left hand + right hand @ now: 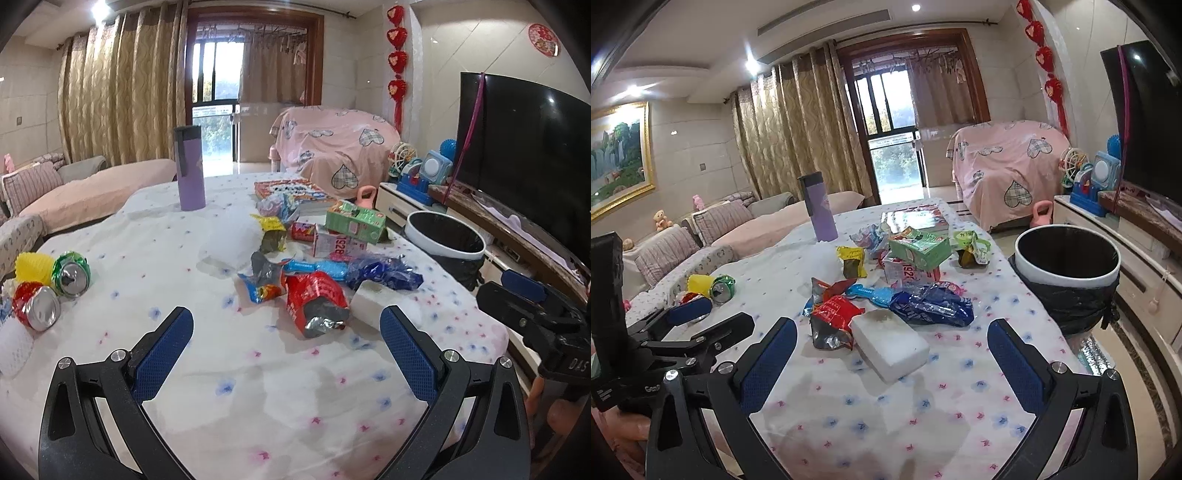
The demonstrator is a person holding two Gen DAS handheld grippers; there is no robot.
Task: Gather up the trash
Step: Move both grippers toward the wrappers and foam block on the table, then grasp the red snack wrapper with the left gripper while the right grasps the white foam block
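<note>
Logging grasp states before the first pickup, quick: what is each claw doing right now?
Left claw: open, holding nothing, above the tablecloth.
Right claw: open, holding nothing, facing the white foam block.

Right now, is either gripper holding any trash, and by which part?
Nothing is held: the left gripper and right gripper are both open above the table.

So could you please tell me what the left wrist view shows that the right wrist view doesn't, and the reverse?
Only the left wrist view shows the white mesh sleeve at the table's left edge and the round red wall ornament. Only the right wrist view shows the framed landscape painting and the teddy bear on the sofa. Both show the purple bottle, the red wrapper, the white block and the bin.
</note>
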